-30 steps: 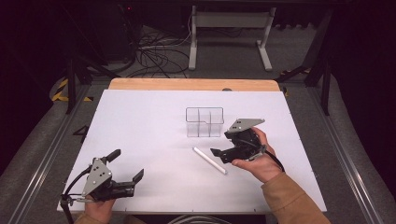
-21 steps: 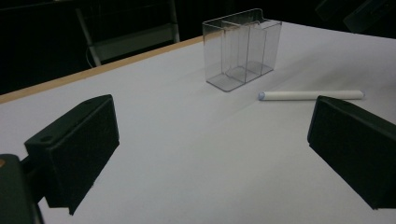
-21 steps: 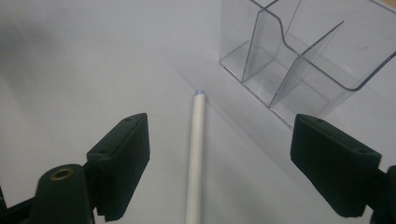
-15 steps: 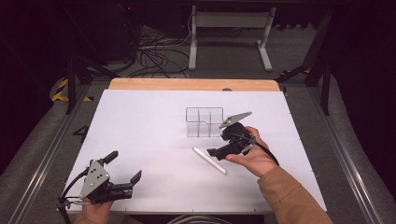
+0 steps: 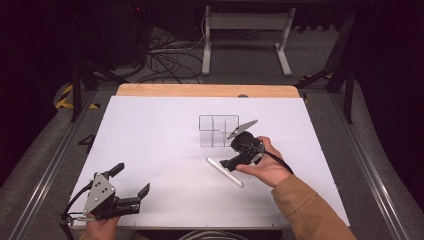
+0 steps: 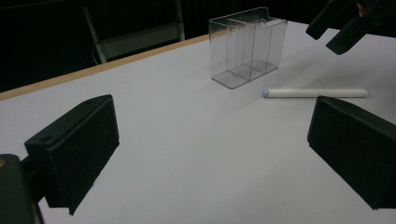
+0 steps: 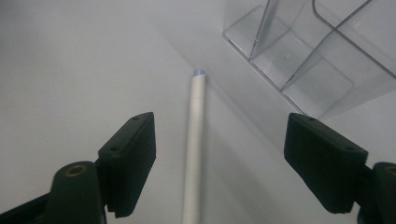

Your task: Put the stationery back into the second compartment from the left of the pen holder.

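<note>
Free room: the white table top [image 5: 150,135] lies bare across the left and centre of the high view, and along the lower edge between the two hands.

Obstacles: a clear divided holder [image 5: 218,131] stands upright at centre, just above the white pen [image 5: 224,171], which lies slantwise near it but apart. The right gripper [image 5: 226,163] hangs over the pen, jaws apart and lately narrowing, either side of it in the right gripper view. The left gripper [image 5: 131,185] sits at lower left, jaws wide, well apart from both.
</note>
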Available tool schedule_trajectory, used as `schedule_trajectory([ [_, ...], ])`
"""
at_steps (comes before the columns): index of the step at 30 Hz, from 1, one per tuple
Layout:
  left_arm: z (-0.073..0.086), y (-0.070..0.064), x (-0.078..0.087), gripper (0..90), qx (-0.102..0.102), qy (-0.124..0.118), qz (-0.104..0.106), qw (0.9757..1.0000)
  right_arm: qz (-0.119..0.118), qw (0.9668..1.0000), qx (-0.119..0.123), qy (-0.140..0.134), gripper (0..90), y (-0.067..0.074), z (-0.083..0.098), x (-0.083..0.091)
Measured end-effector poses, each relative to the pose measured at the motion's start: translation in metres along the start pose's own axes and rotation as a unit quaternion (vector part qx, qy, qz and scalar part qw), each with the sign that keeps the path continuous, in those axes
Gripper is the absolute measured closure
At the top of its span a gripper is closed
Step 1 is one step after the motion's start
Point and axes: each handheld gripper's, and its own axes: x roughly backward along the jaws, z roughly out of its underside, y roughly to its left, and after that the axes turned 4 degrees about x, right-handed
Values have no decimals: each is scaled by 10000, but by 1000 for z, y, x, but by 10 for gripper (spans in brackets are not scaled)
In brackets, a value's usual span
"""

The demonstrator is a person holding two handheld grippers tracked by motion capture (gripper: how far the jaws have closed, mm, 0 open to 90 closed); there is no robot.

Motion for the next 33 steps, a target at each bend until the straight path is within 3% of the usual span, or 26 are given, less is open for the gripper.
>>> schedule_trajectory([
  [8, 0, 0, -1, 28, 3, -9, 21, 10000, -157, 9992, -326, 194, 327, 1, -2, -7],
  [13, -1, -1, -2, 29, -51, 17, 44, 10000, -176, 9989, -185, 381, 407, 5, -3, -16],
  [21, 0, 0, -2, 29, -52, 11, 49, 10000, -156, 9972, -70, 721, 458, 8, -5, -33],
  [33, 0, -1, -3, 32, -65, 20, 31, 10000, -108, 9946, -112, 1026, 519, 13, -6, -46],
])
